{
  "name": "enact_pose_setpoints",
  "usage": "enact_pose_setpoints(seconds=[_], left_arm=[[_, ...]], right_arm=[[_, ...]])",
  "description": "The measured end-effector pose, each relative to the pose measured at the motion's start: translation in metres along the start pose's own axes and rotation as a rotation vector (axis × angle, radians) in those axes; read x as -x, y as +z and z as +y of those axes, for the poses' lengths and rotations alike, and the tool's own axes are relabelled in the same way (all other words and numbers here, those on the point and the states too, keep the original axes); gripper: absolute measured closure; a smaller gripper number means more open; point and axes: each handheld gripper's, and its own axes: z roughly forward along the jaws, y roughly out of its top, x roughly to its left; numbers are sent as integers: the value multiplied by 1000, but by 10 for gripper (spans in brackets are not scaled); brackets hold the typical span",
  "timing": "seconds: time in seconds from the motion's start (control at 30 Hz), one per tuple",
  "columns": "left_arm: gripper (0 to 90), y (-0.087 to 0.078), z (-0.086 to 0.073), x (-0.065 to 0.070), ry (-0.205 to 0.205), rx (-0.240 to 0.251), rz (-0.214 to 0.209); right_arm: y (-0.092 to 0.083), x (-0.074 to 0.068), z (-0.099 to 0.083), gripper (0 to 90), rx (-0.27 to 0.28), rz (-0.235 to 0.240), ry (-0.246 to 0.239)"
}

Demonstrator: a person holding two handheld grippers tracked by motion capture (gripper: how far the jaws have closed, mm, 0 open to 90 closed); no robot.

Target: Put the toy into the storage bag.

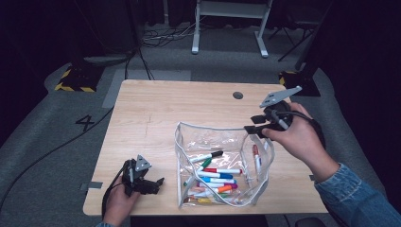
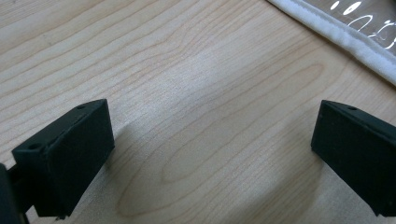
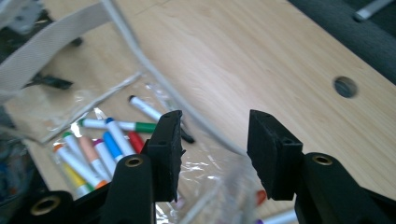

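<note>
A clear plastic pouch (image 1: pixel 222 142) with a white trimmed rim stands open on the wooden table (image 1: pixel 156 109), with several coloured markers (image 1: pixel 215 178) lying inside. My right gripper (image 1: pixel 250 128) hovers over the pouch's right upper corner. In the right gripper view its jaws stand apart (image 3: pixel 215 149) with nothing pressed between them; the pouch's rim (image 3: pixel 140 51) and the markers (image 3: pixel 102 144) lie below. My left gripper (image 1: pixel 158 183) rests low near the table's front left, left of the pouch. Its jaws are wide apart (image 2: pixel 212 154) over bare wood, with the pouch's rim (image 2: pixel 345 39) just beyond.
A round cable hole (image 1: pixel 238 95) sits in the table's far right part. Bare wood stretches behind and left of the pouch. Beyond the table are a white desk frame (image 1: pixel 227 19), floor cables and a yellow-black striped base (image 1: pixel 75 78).
</note>
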Motion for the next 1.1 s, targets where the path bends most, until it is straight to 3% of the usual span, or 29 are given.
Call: enact_pose_setpoints(seconds=[0.13,0.33,0.47,0.73,0.97,1.1], left_arm=[[0,0,0,0,0,1,-1],[0,0,0,0,0,0,0],[0,0,0,0,0,0,0],[0,0,0,0,-2,2,-1],[0,0,0,0,-2,2,0],[0,0,0,0,-1,3,1]], right_arm=[[-2,28,-15,558,7,-42,83],[7,70,-45,540,38,-89,253],[29,90,-74,521,-29,-125,317],[81,97,-123,485,-101,-100,408],[121,95,-148,490,-174,-109,426],[135,97,-158,548,-215,-133,465]])
